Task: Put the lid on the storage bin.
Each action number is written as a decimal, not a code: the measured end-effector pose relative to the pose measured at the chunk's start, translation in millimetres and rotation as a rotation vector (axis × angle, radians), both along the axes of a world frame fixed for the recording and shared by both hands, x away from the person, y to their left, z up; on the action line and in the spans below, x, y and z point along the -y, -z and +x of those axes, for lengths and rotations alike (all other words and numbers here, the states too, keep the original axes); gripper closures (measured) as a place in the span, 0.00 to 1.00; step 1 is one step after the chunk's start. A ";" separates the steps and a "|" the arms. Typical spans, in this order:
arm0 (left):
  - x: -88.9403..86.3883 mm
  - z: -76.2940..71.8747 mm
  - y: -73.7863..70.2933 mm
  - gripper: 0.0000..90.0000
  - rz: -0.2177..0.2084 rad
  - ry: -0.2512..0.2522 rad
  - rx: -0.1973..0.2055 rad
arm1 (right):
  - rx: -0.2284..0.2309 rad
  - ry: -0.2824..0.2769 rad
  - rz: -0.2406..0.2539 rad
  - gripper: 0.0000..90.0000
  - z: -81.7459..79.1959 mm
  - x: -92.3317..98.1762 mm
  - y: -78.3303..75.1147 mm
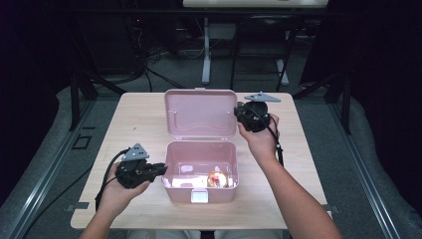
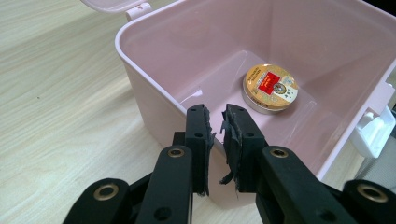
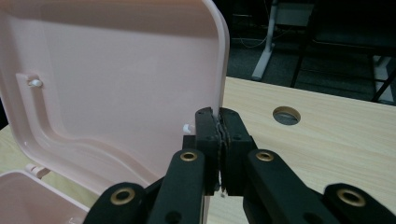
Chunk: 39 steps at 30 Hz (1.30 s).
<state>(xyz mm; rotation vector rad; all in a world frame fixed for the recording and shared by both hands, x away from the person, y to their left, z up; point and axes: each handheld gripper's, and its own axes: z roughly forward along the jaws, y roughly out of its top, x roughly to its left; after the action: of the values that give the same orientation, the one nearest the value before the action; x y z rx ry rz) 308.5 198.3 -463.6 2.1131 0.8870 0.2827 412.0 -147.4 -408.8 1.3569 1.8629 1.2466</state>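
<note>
1. As seen from the high view, looking at a pink box (image 1: 176, 191) sitting open mid-worktop (image 1: 144, 119), with its lid (image 1: 200, 113) tipped up and back on the far side.
2. Got a round tin (image 2: 271, 87) with a gold and red label lying flat on the box floor, over toward the front right corner near the white latch (image 1: 199, 195). Not touching either claw.
3. Right claw (image 1: 238, 113) up at the lid's right edge, pads squeezed together with that thin pink edge pinched between them. Pretty clear in the right gripper view.
4. Left claw (image 1: 161, 169) parked low against the box's left wall, pointing in at it. Jaws nearly together with just a slim gap showing between the frayed pads. Honestly can't tell whether the wall is caught in that gap or just sits behind it.
</note>
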 end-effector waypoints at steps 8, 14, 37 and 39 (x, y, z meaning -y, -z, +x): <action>-0.3 0.0 0.2 0.89 -0.004 -0.003 0.001 | 0.029 -0.011 0.001 0.97 -12.5 1.7 -0.9; -0.3 0.2 0.5 0.89 -0.005 -0.006 0.002 | 0.060 -0.025 -0.013 0.97 -23.5 2.1 -1.1; 0.5 18.1 -15.5 0.84 -0.030 -0.059 0.066 | 0.114 -0.033 -0.028 0.97 -42.6 2.4 1.7; 0.5 23.6 -21.7 0.82 -0.028 -0.078 0.091 | 0.113 -0.032 -0.029 0.97 -42.6 2.2 1.7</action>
<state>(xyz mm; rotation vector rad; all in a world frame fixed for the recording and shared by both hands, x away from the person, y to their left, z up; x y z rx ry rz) 332.1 197.8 -441.9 2.0260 0.9152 0.4009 369.4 -149.6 -410.5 1.2201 1.8236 1.2800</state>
